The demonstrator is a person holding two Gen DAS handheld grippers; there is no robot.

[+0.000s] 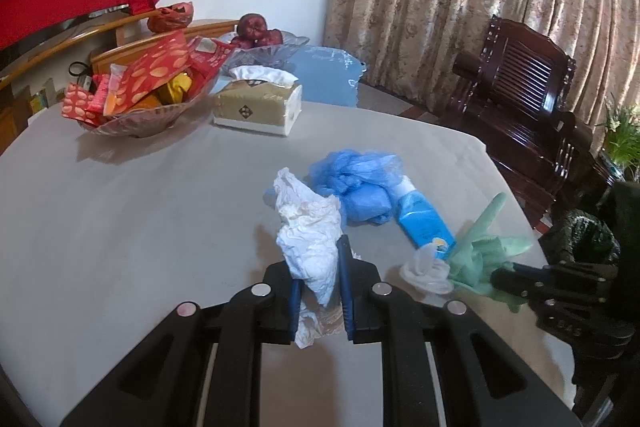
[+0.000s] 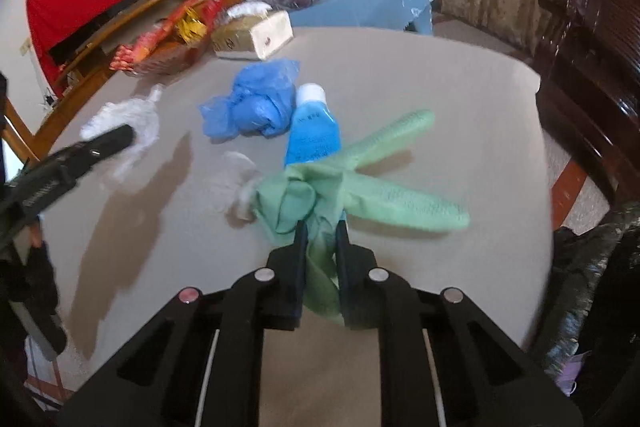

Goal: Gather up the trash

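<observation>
My left gripper [image 1: 320, 267] is shut on a crumpled white tissue [image 1: 310, 239] and holds it above the grey table [image 1: 140, 227]. My right gripper [image 2: 322, 227] is shut on a green rubber glove [image 2: 360, 187], whose fingers stick out ahead. The glove also shows in the left wrist view [image 1: 484, 247], held by the right gripper [image 1: 508, 277]. On the table lie a crumpled blue plastic bag [image 1: 356, 183], a blue tube with a white cap [image 1: 420, 219] and a small clear plastic scrap [image 1: 426, 269]. The left gripper and tissue [image 2: 128, 131] show in the right wrist view.
A glass bowl of red snack packets [image 1: 140, 95], a tissue box [image 1: 258, 103] and a fruit bowl [image 1: 264, 43] stand at the table's far side. A dark wooden chair [image 1: 520, 95] is at the right. A black trash bag [image 2: 592, 267] hangs off the table's right edge.
</observation>
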